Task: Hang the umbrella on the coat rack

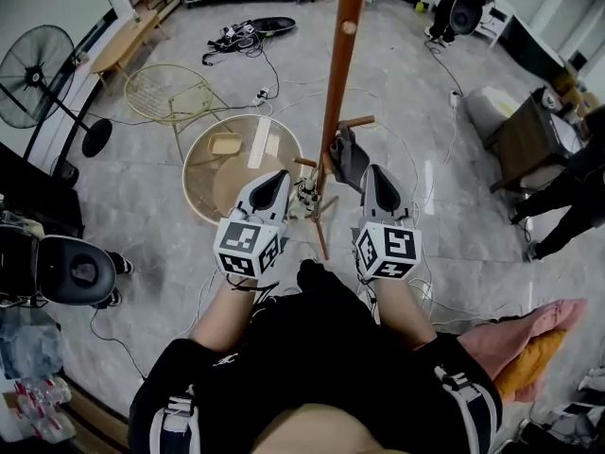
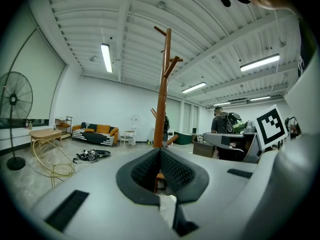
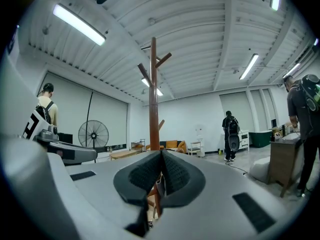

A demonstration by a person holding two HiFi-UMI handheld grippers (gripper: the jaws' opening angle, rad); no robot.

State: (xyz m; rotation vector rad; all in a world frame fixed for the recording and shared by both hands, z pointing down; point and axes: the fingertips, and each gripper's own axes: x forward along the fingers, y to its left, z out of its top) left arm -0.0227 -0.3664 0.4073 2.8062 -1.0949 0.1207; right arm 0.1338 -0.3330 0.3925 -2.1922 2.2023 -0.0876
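The wooden coat rack (image 1: pixel 338 74) stands straight ahead of me, and its pole rises out of the top of the head view. A dark grey folded thing (image 1: pixel 351 160), apparently the umbrella, hangs against the pole just below a short peg (image 1: pixel 358 121). My left gripper (image 1: pixel 278 182) is shut and holds nothing, just left of the rack's lower pegs. My right gripper (image 1: pixel 374 175) is also shut and holds nothing, a little right of the dark thing and apart from it. The rack (image 2: pixel 162 94) fills the middle of the left gripper view above the left gripper (image 2: pixel 160 151). In the right gripper view the rack (image 3: pixel 153 94) stands above the right gripper (image 3: pixel 161 154).
A round glass table (image 1: pixel 203 159) on a yellow wire frame stands left of the rack, with a wire chair (image 1: pixel 175 93) behind it. A floor fan (image 1: pixel 38 64) is far left. Cables (image 1: pixel 241 36) lie on the floor. A dark cabinet (image 1: pixel 525 135) and a person (image 1: pixel 572 192) are at the right.
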